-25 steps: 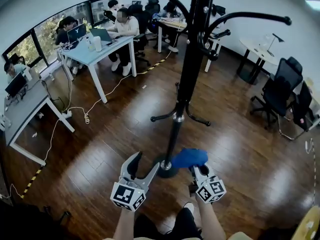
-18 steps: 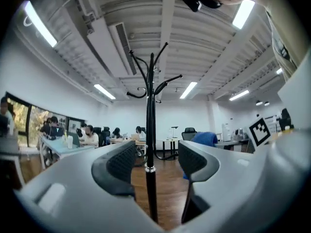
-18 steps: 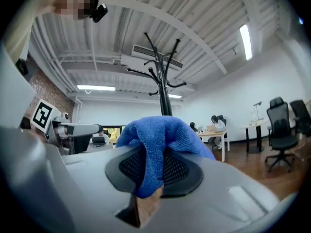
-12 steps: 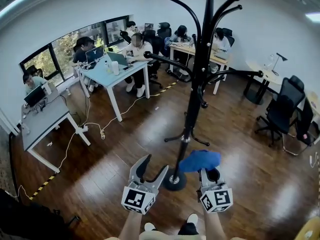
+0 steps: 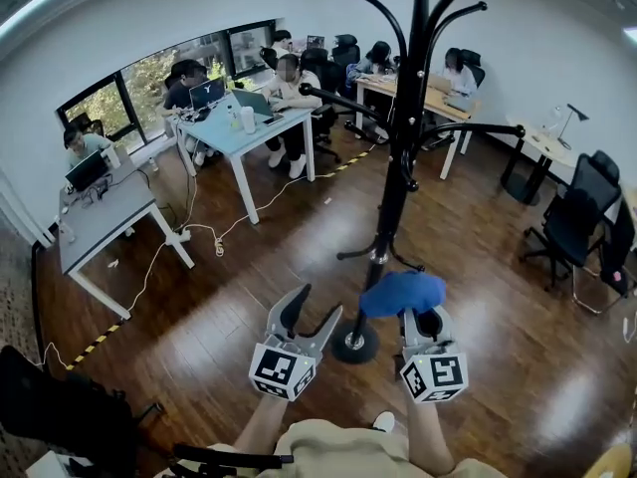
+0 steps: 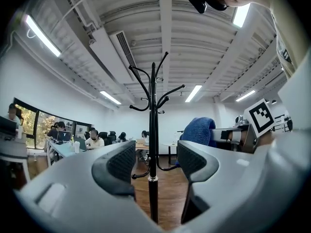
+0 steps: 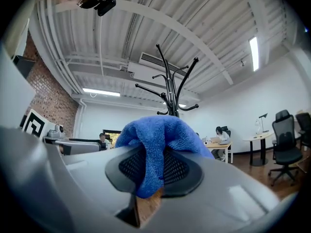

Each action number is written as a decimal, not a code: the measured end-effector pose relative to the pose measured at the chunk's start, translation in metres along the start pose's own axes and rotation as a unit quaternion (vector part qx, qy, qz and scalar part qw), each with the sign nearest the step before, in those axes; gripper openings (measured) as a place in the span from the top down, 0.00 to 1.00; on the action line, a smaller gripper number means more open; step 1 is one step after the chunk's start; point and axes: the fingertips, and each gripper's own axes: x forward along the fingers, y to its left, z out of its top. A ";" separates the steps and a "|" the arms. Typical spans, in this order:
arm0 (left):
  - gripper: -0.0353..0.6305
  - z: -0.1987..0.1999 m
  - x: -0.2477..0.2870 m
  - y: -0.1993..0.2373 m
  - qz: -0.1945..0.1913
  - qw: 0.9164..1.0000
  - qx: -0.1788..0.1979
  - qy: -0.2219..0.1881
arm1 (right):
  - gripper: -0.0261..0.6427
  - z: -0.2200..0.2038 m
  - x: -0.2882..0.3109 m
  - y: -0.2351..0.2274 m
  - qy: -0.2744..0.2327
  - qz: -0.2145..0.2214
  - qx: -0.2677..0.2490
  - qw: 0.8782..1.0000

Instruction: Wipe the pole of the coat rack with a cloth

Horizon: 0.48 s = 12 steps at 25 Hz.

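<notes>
A tall black coat rack stands on the wooden floor, its pole (image 5: pixel 396 182) rising from a round base (image 5: pixel 355 347) just ahead of me. My right gripper (image 5: pixel 418 319) is shut on a blue cloth (image 5: pixel 402 292), held just right of the pole's lower end. The cloth (image 7: pixel 160 137) bulges over the jaws in the right gripper view, with the rack's hooks (image 7: pixel 170 89) behind it. My left gripper (image 5: pixel 312 319) is open and empty, left of the base. In the left gripper view the pole (image 6: pixel 153 144) stands between the jaws, farther off.
Desks with seated people fill the far left and back: a blue-topped table (image 5: pixel 244 127), a grey desk (image 5: pixel 105 222). Cables (image 5: pixel 204 237) trail across the floor. Black office chairs (image 5: pixel 577 222) stand at the right. A round table (image 5: pixel 542 142) is at the far right.
The head view has pulled back and tilted up, showing more of the rack's top. Both grippers have kept their places beside the base, with the cloth still held.
</notes>
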 end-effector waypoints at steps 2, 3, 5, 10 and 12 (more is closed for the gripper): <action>0.58 0.006 0.007 -0.006 -0.001 1.000 0.002 -0.002 | 0.86 0.006 0.000 -0.008 -0.001 -0.001 0.000 1.000; 0.58 0.010 0.010 -0.006 -0.001 1.000 0.002 -0.003 | 0.86 0.008 0.003 -0.009 -0.001 0.000 0.001 1.000; 0.58 0.014 0.010 0.000 0.001 1.000 0.001 -0.003 | 0.86 0.009 0.010 -0.003 0.004 0.005 -0.002 1.000; 0.59 0.016 0.004 0.015 0.003 1.000 -0.007 -0.003 | 0.86 -0.001 0.025 0.020 0.020 0.026 -0.006 0.999; 0.59 0.022 0.007 0.017 0.003 1.000 -0.006 -0.007 | 0.86 -0.002 0.029 0.021 0.020 0.029 -0.007 0.999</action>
